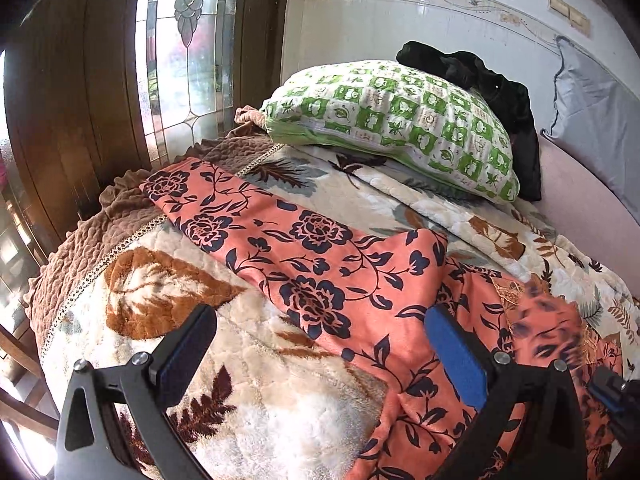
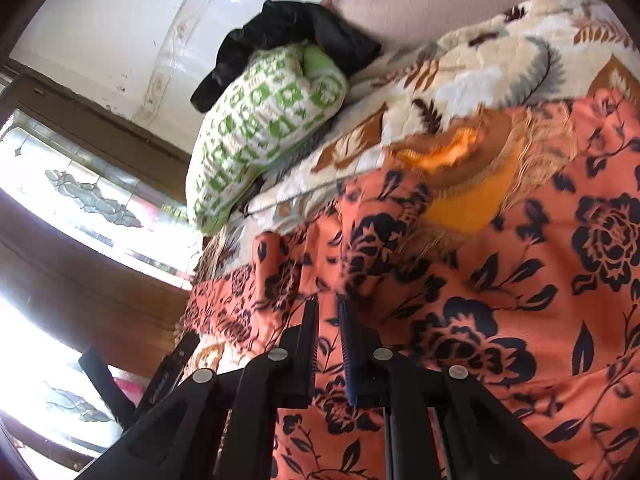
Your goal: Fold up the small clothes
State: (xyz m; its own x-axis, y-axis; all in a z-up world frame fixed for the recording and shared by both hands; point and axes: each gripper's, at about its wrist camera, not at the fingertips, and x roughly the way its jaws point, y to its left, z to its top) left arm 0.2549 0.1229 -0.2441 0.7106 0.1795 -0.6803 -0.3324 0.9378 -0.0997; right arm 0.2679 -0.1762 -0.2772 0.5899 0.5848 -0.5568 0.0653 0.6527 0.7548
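An orange garment with dark blue flowers (image 1: 304,256) lies spread on a cream and brown leaf-print blanket (image 1: 256,380) on a bed. My left gripper (image 1: 320,320) is open and empty, its jaws wide apart just above the garment's near part. In the right wrist view the garment (image 2: 500,300) fills the lower right, with an embroidered gold neckline (image 2: 472,184). My right gripper (image 2: 329,312) is shut on a fold of the garment's edge. The right gripper's tip shows at the left wrist view's right edge (image 1: 616,392).
A green and white checked pillow (image 1: 400,128) lies at the bed's head with a black cloth (image 1: 496,88) behind it. A grey pillow (image 1: 592,128) leans on the tiled wall. A brown bedspread edge (image 1: 80,256) and a wooden-framed stained-glass window (image 1: 188,52) are at left.
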